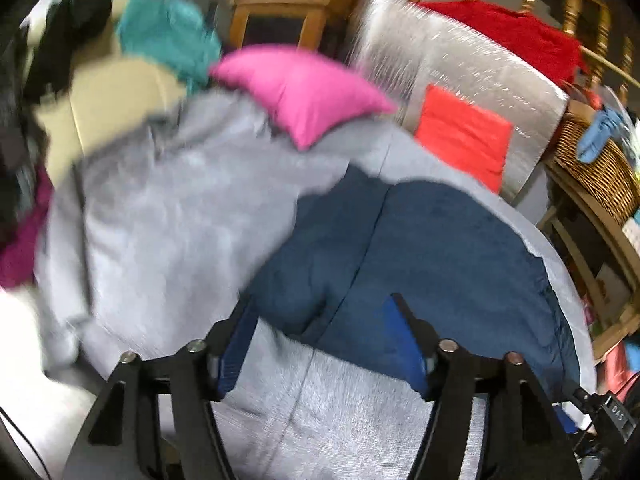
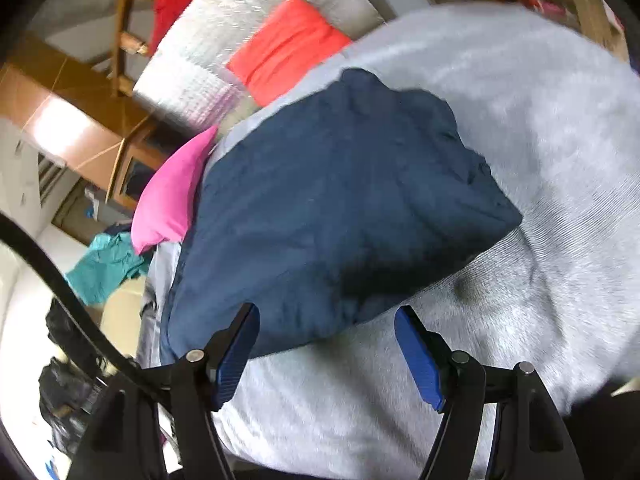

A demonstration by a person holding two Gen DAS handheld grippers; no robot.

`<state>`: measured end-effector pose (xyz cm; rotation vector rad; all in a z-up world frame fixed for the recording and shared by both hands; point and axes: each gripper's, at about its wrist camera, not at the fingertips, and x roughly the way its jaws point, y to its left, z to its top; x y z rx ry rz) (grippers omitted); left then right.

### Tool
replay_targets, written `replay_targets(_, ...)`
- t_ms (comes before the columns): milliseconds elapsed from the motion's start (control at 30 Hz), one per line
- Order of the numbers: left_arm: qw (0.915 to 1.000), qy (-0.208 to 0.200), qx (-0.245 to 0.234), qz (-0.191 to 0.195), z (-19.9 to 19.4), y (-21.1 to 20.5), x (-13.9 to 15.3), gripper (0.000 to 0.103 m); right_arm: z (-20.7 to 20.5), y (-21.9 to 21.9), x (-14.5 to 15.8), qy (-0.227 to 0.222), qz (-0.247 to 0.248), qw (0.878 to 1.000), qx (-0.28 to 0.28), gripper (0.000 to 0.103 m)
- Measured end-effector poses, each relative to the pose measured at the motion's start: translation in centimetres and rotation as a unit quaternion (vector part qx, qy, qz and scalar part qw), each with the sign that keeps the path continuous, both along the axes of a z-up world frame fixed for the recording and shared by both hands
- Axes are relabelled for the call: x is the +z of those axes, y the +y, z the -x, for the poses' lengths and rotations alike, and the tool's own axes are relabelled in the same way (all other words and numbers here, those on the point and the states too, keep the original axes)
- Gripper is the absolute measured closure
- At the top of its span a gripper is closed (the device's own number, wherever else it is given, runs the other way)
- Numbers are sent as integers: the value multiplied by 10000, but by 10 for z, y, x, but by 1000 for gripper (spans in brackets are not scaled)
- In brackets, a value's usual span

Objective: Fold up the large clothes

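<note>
Hovering above the bed, both tools empty: left tool (image 1: 322,344) with jaws wide, nothing between the blue pads, only grey cover (image 1: 168,216) and navy garment (image 1: 420,248) beneath. Right tool (image 2: 326,350) likewise wide apart and clear of cloth, angled down at the same navy garment (image 2: 332,200).

Lying folded into a compact block at 12 o'clock from the right tool, just beyond its pads; from the left tool, spreading from 12 toward 2 o'clock. Resting flat on the grey cover (image 2: 520,120), presumably laid there because the soft, broad surface gives room for spreading and creasing. Looks like a fold just completed or about to be tidied, judging by the neat edges and the released jaws; hard to say which.

Farther out in the left view, at 11 o'clock: pink pillow (image 1: 300,92) lying partly on the cover, likely pushed aside for folding room. Beyond it, teal cloth (image 1: 168,36) and a dark heap (image 1: 68,32) at 10 o'clock, probably waiting their turn. At 1 o'clock, a folded orange-red piece (image 1: 464,140) sitting on a silver mat (image 1: 460,72), seemingly a finished item set apart from the unfolded pile. Farthest, red garment (image 1: 512,32) by a wooden rail, and a wicker basket (image 1: 596,172) at 2 o'clock. Much blur on the left side; finer detail unreadable.
</note>
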<state>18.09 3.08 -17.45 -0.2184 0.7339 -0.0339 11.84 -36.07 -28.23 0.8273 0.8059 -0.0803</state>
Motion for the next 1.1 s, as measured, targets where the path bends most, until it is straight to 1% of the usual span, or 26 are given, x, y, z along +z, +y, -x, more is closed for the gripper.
replay_targets(33,9999,-109,-5,-92,4,-2,9,32,3,4,7,-13,149,9999,48,29)
replay_targets(100,9992,-314,-40,-242,13,-8,27,28,8,15,26,-64,681,9975,169,29)
replay_targets(133,9987,-399,-57,-308,19,-9,34,25,11,22,39,-133,1020,9944,222,27)
replay_targets(167,9980,-495,-84,-385,25,-13,43,24,15,30,51,-225,1352,9902,264,24)
replay_targets(233,9968,-615,-122,-493,33,-17,56,22,22,40,71,-393,1834,9817,329,21)
replay_targets(267,9961,-674,-132,-558,38,-19,63,21,27,47,85,-519,2140,9747,377,19)
replay_targets(367,9935,-832,-147,-757,49,-25,81,16,41,64,112,-772,2781,9565,420,16)
replay_targets(467,9905,-974,-154,-957,60,-31,95,14,55,77,132,-949,3277,9392,400,15)
replay_targets(567,9858,-1177,-165,-1187,72,-39,111,14,68,91,153,-1128,3789,9179,351,15)
replay_targets(667,9827,-1268,-191,-1335,81,-45,123,14,82,101,171,-1289,4047,9048,298,15)
replay_targets(733,9808,-1346,-193,-1401,90,-48,130,13,86,101,179,-1367,4126,9004,207,14)
replay_targets(767,9798,-1395,-204,-1422,94,-50,134,12,90,100,185,-1411,4150,8987,133,14)
replay_targets(833,9782,-1501,-211,-1420,102,-51,142,4,95,96,190,-1466,4143,8983,-12,14)
replay_targets(900,9767,-1625,-235,-1385,111,-52,148,3,100,91,198,-1493,4058,9016,-137,13)
replay_targets(967,9752,-1749,-272,-1329,118,-51,155,3,105,85,205,-1524,3881,9086,-222,5)
replay_targets(1033,9744,-1821,-302,-1282,124,-51,161,3,108,78,209,-1557,3736,9140,-282,5)
replay_targets(1100,9745,-1802,-292,-1303,127,-52,166,3,111,76,213,-1498,3693,9165,-332,5)
